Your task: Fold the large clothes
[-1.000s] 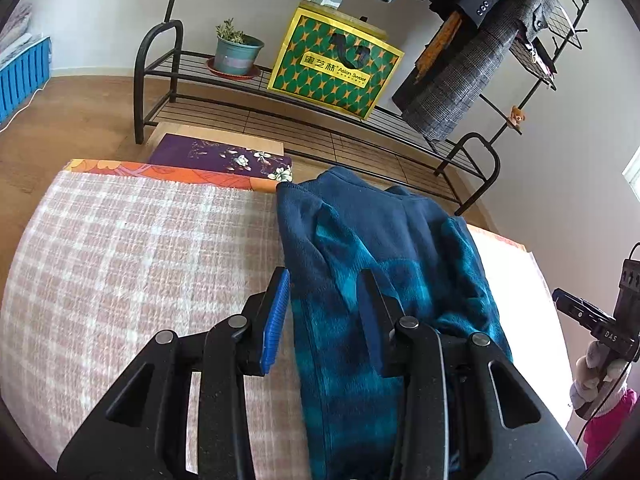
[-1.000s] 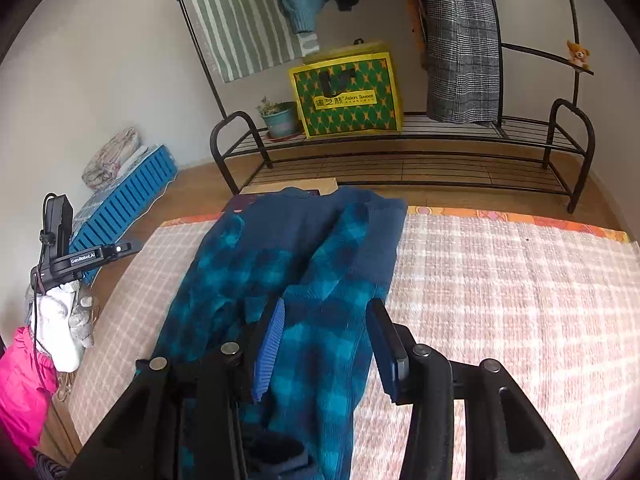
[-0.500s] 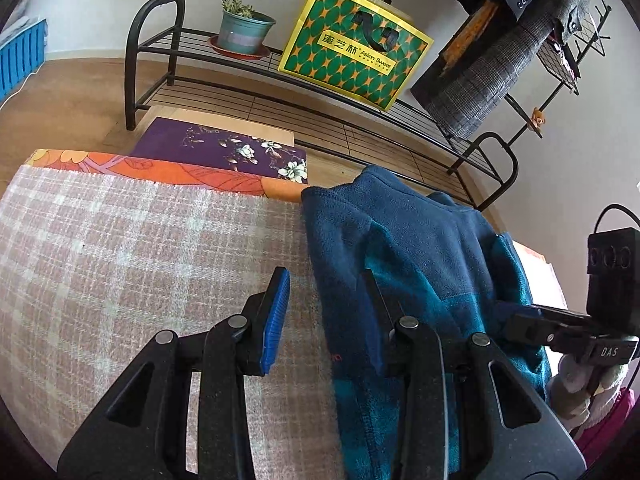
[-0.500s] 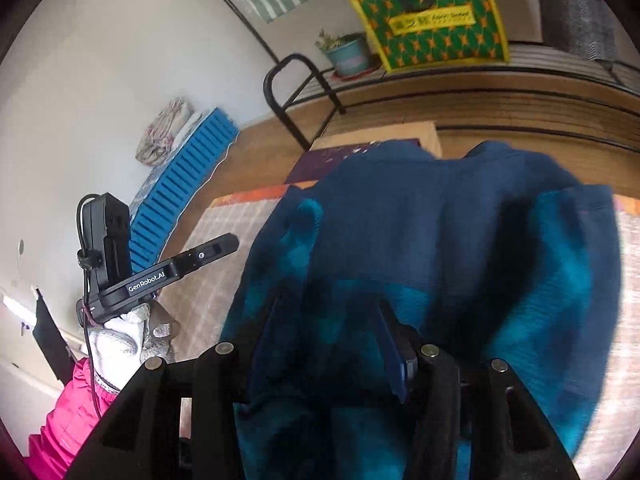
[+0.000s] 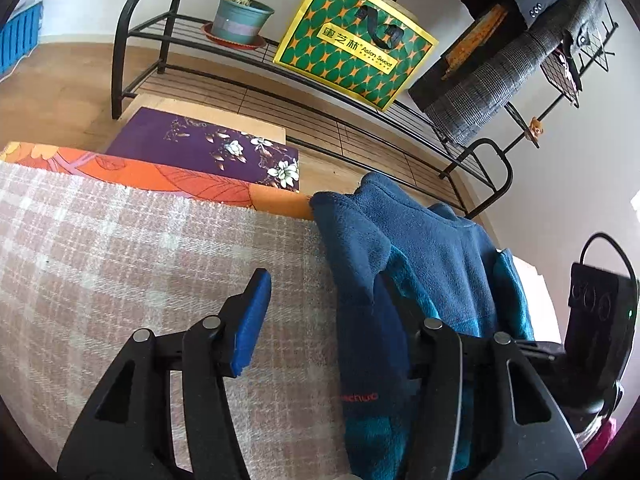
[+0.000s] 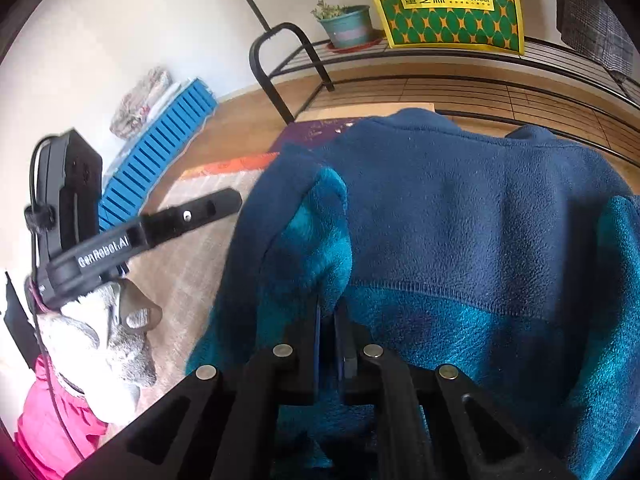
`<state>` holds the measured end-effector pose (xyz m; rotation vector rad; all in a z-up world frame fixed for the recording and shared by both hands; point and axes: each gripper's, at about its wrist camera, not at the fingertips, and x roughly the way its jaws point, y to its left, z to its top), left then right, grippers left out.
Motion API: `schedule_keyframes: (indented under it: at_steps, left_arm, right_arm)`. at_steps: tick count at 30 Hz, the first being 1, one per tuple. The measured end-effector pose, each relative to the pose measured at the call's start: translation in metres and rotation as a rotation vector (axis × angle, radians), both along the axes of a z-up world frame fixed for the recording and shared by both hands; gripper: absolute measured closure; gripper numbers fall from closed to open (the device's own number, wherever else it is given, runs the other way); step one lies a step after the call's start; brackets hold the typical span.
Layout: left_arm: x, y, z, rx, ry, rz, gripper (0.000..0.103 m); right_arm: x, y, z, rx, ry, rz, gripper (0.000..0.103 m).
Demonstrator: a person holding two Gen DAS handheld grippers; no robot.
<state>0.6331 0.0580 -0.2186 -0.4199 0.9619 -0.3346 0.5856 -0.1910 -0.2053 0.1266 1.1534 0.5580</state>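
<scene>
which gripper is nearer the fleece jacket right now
Right. The right gripper is shut on a fold of the fleece jacket; the left gripper stands open at its edge.

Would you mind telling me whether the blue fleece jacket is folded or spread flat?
Folded: the blue fleece jacket lies narrowed, its sleeve doubled over the body.

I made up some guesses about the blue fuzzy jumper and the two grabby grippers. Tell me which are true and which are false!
1. The right gripper is shut on the blue fleece. True; its jaws have just closed, pinching a fold.
2. The left gripper is shut tight. False; its jaws stand open, having just widened, with the fleece edge between them.
3. A potted plant sits on the black rack. True.
4. The fleece lies on bare wooden floor. False; it lies on a pink checked cloth.
</scene>
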Motion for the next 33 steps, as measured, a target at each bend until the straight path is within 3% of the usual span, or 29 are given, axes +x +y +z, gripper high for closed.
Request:
schedule_keyframes:
  at_steps: [3, 5, 9, 11, 12, 15, 19, 21, 23, 24, 25, 27, 33]
  left_arm:
    - [0.015, -0.010, -0.008, 0.039, 0.030, 0.003, 0.049]
    - [0.023, -0.021, -0.011, 0.084, 0.027, -0.015, 0.054]
    - [0.033, -0.038, -0.014, 0.146, 0.006, -0.032, 0.060]
    - [0.037, -0.043, -0.015, 0.135, 0.010, -0.038, 0.071]
    - [0.039, -0.046, -0.015, 0.139, 0.005, -0.042, 0.071]
    - [0.042, -0.059, -0.015, 0.183, -0.014, -0.073, 0.076]
    - [0.046, -0.066, -0.014, 0.203, -0.024, -0.086, 0.092]
    - [0.046, -0.070, -0.013, 0.219, -0.034, -0.089, 0.095]
    - [0.046, -0.072, -0.012, 0.225, -0.040, -0.085, 0.096]
    - [0.045, -0.071, -0.010, 0.221, -0.045, -0.080, 0.096]
    - [0.044, -0.070, -0.008, 0.215, -0.051, -0.074, 0.097]
    - [0.040, -0.066, -0.003, 0.187, -0.067, -0.059, 0.097]
    - [0.022, -0.060, 0.030, 0.147, -0.142, -0.040, 0.098]
  right_arm:
    - [0.005, -0.005, 0.001, 0.003, 0.045, -0.006, 0.096]
    - [0.006, -0.019, 0.012, 0.044, 0.054, -0.012, 0.077]
    - [-0.003, -0.084, 0.051, 0.137, -0.063, -0.054, 0.070]
    - [-0.002, -0.125, 0.062, 0.110, -0.130, -0.125, 0.064]
    - [0.001, -0.144, 0.063, 0.076, -0.150, -0.176, 0.055]
    - [0.018, -0.195, 0.049, 0.025, -0.133, -0.310, 0.048]
    - [0.039, -0.220, 0.016, -0.001, -0.056, -0.382, 0.049]
    - [0.047, -0.221, 0.005, 0.046, -0.042, -0.390, 0.050]
    - [0.053, -0.222, -0.002, 0.107, -0.038, -0.370, 0.065]
    - [0.056, -0.218, -0.005, 0.105, -0.039, -0.353, 0.085]
    - [0.058, -0.213, -0.005, 0.073, -0.054, -0.343, 0.092]
    - [0.059, -0.203, 0.000, 0.024, -0.093, -0.317, 0.096]
    - [0.041, -0.197, 0.038, -0.010, -0.216, -0.289, 0.098]
